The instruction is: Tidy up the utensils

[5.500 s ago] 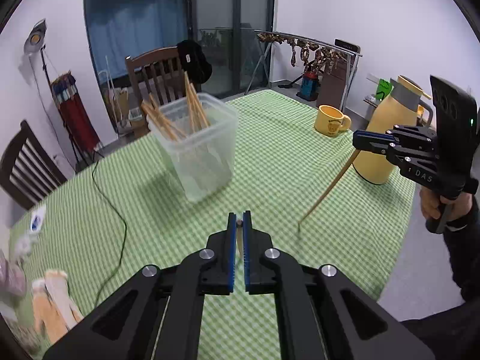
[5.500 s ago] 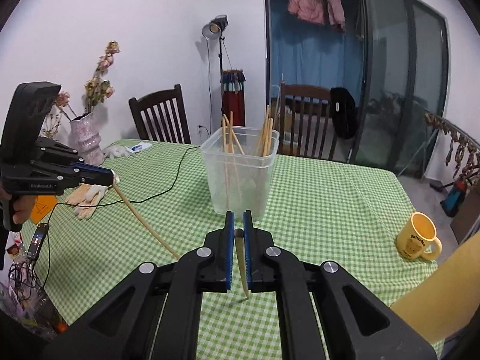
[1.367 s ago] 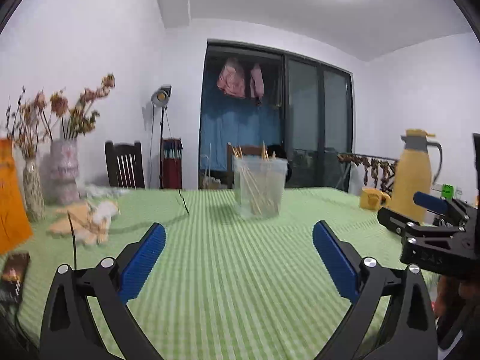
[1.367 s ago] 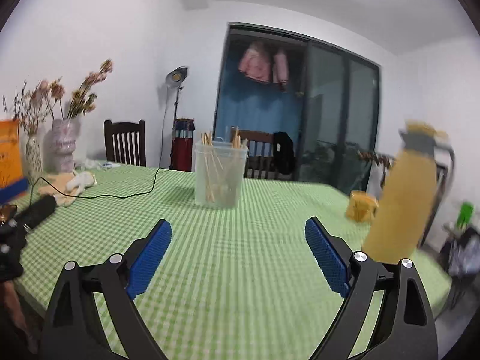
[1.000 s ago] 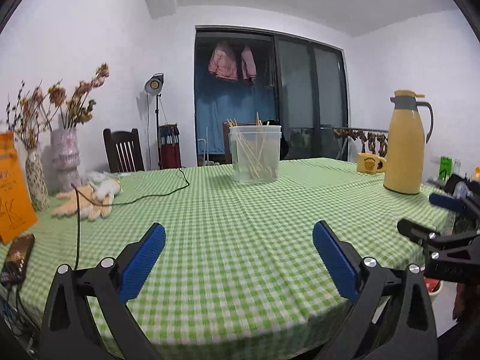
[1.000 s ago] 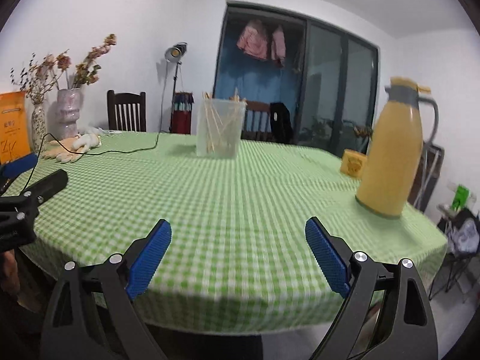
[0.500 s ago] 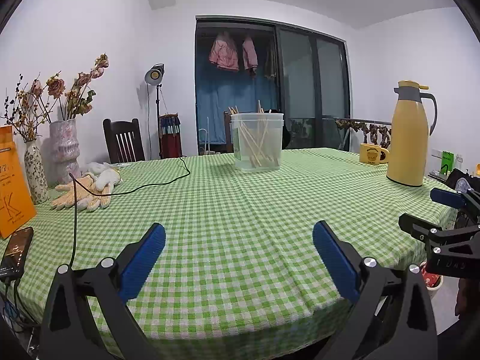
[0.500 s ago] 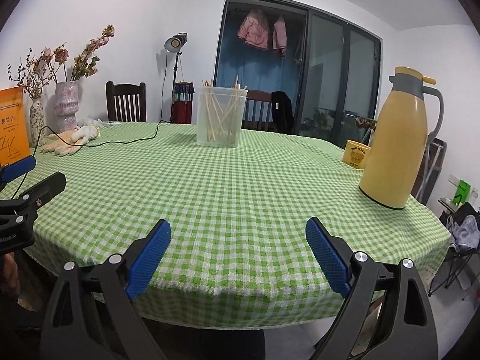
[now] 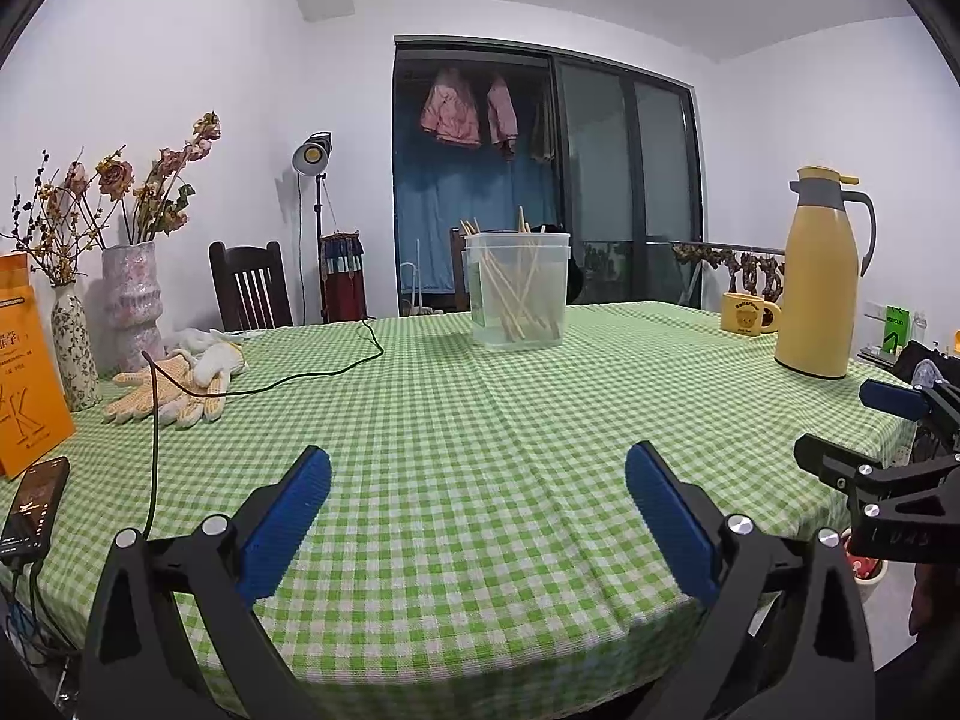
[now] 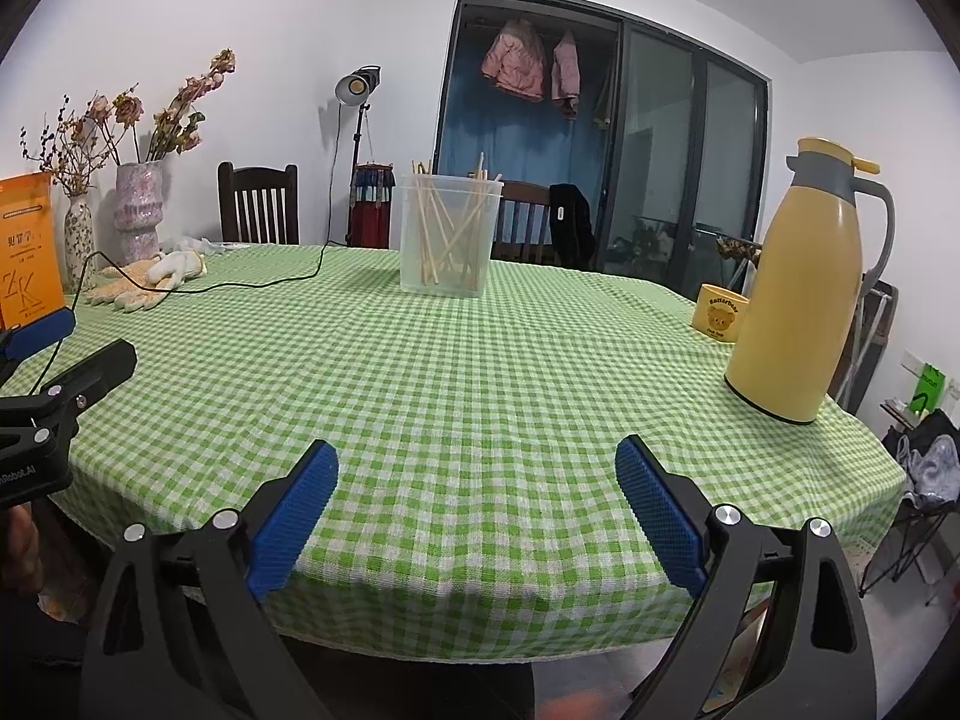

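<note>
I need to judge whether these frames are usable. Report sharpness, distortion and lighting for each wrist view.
Left wrist view: sharp, no motion blur; fisheye bends the walls and darkens the corners; even indoor light, the chopsticks readable through the clear container. Right wrist view: equally sharp, same barrel distortion; soft shadow under the tablecloth edge, no glare on the yellow thermos.

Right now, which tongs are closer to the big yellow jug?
Right. The right tongs are open at the table edge on the yellow jug's side; the left tongs are open farther away.
</note>
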Action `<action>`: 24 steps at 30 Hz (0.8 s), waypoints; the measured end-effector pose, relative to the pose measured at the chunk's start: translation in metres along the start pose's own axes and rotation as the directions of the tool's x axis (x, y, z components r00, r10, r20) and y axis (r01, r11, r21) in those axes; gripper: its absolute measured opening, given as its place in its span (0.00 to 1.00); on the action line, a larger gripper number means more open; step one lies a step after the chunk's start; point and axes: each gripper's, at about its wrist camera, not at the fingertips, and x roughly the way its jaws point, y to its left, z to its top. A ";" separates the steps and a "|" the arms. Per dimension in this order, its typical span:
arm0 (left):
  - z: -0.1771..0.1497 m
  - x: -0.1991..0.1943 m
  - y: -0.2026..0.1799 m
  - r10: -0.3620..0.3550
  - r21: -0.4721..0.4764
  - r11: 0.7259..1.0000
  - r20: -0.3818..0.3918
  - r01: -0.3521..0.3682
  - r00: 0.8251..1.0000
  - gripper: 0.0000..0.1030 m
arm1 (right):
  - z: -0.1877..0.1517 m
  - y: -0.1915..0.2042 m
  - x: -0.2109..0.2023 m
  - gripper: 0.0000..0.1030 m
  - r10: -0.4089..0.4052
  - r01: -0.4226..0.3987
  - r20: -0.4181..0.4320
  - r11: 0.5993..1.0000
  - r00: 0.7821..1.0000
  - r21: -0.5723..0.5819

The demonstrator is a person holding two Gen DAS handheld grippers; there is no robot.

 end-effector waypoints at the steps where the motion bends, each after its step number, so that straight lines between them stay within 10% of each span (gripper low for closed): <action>1: 0.000 0.000 0.000 0.001 0.000 1.000 0.000 -0.001 1.000 0.93 | 0.000 0.000 0.000 0.87 0.001 -0.001 0.000 1.000 1.000 0.000; 24: -0.001 -0.001 -0.001 0.001 0.002 1.000 -0.002 -0.001 1.000 0.93 | 0.000 0.004 0.001 0.87 0.006 -0.006 -0.007 1.000 1.000 -0.007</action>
